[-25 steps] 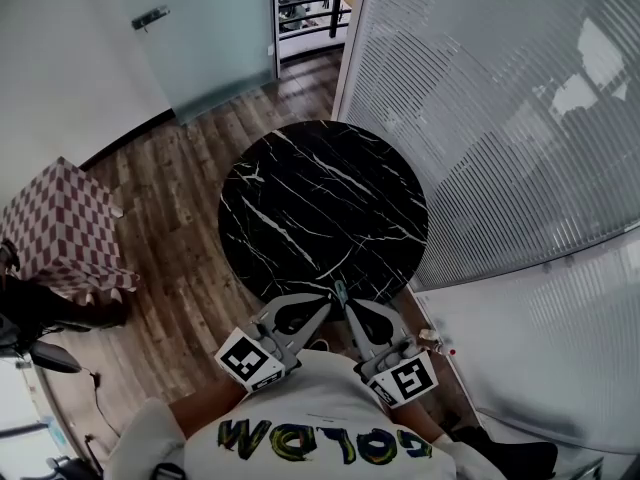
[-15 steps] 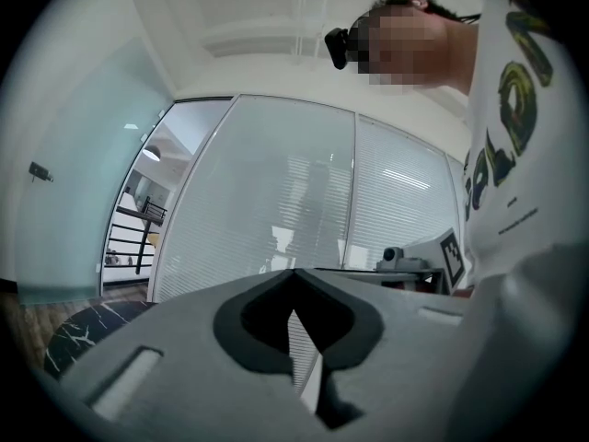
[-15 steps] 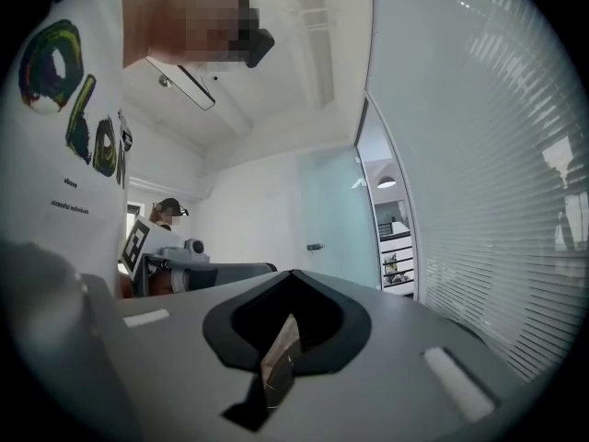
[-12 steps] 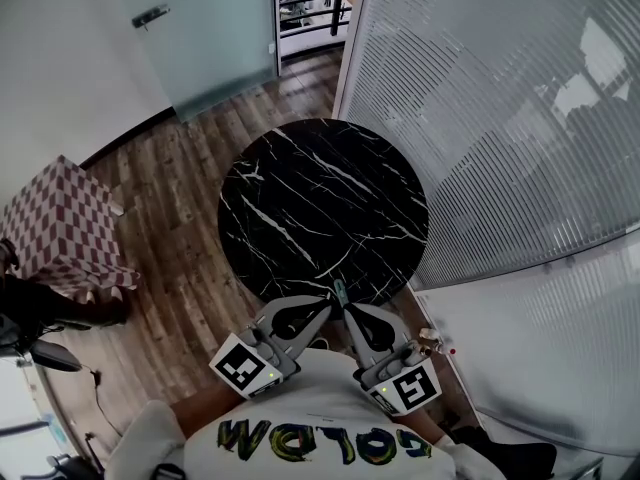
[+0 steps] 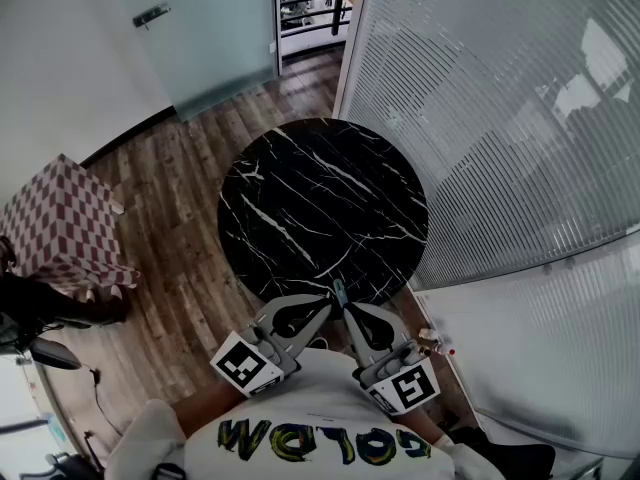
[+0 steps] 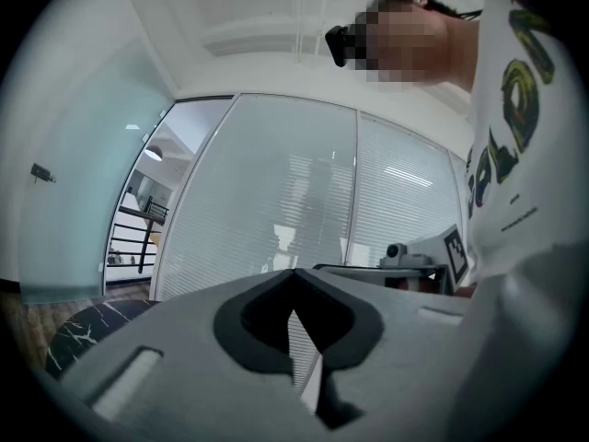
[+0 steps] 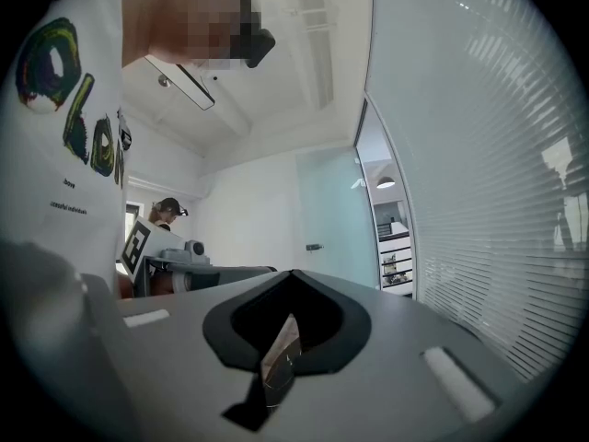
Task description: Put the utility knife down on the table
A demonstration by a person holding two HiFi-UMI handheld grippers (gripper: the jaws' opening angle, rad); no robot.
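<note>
1. Left gripper [image 5: 329, 301] and right gripper [image 5: 348, 307]: both have their jaws pressed together, and their tips meet at the table's [image 5: 320, 198] near rim.
2. Utility knife [image 5: 339, 289]: probably the slim grey thing at those tips. I cannot tell which gripper holds it.
3. Suggest carrying it farther over the marble, lowering it flat, then letting go.

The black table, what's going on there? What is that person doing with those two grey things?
A person stands at the near edge of the round black table with a tool in each hand. The left tool and the right tool are both shut and held level, tips close together over the table's edge. A thin bit shows where the tips meet. It may be the knife, but it is too small to tell. No knife lies on the table yet.
</note>
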